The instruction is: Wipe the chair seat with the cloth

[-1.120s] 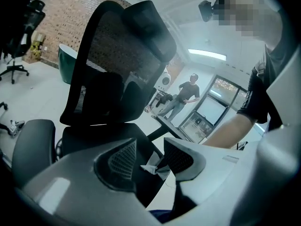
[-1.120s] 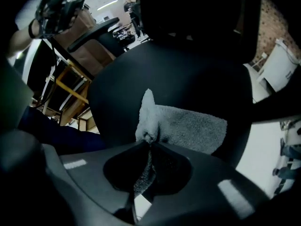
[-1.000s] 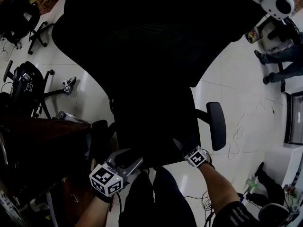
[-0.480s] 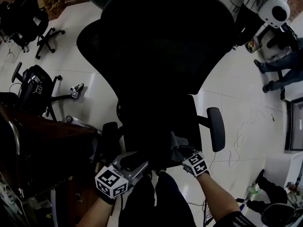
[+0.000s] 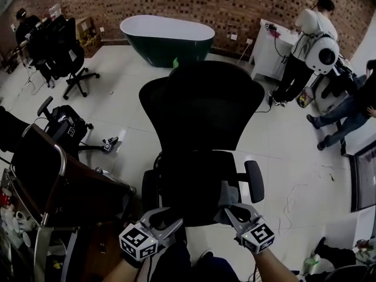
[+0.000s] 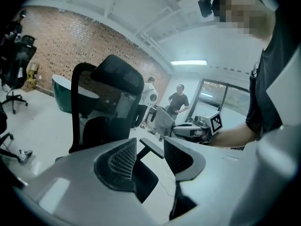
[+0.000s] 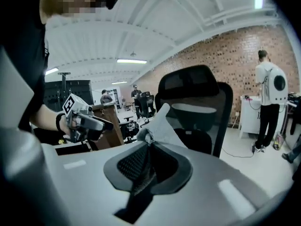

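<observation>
Cloth (image 5: 225,194), grey and bunched, is clamped at one end in the closed right claw (image 5: 230,211) and held at the front right corner of the black chair seat (image 5: 191,181), near the right armrest (image 5: 254,181). This looks like a set-up for a stroke from the near edge, though whether the cloth touches the seat cannot be told. Its long axis runs from the claw tips away from the person toward the backrest (image 5: 200,107), and the free end tapers upward in the right gripper view. The left claw (image 5: 166,217) hovers by the seat's front left edge, jaws apart and nothing between them, likely kept clear or ready to steady the chair, which faces the person squarely.
</observation>
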`<move>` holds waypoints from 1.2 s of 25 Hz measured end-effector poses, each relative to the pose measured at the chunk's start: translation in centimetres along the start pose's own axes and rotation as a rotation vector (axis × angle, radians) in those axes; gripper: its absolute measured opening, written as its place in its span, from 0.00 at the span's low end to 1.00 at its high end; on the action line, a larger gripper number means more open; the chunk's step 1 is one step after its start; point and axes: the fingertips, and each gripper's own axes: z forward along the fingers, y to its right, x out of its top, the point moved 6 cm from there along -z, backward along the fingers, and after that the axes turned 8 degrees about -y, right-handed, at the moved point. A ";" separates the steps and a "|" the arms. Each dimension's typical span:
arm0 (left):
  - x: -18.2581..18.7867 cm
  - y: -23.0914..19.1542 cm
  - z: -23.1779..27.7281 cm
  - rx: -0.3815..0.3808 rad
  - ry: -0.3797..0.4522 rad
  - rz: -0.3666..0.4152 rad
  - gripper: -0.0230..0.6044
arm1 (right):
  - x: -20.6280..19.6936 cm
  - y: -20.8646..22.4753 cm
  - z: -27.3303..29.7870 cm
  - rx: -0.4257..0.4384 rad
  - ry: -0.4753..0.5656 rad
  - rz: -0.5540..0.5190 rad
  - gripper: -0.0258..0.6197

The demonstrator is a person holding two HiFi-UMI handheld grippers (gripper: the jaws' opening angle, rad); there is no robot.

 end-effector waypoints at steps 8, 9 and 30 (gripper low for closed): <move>-2.1 12.7 -3.7 0.055 0.114 0.063 0.36 | -0.8 -7.5 -11.8 0.094 0.145 -0.076 0.08; -2.5 14.6 -4.1 0.062 0.127 0.067 0.36 | -1.0 -8.2 -13.3 0.101 0.160 -0.080 0.08; -5.6 30.6 -12.6 0.065 0.220 0.132 0.35 | -3.4 -17.3 -28.5 0.122 0.256 -0.055 0.08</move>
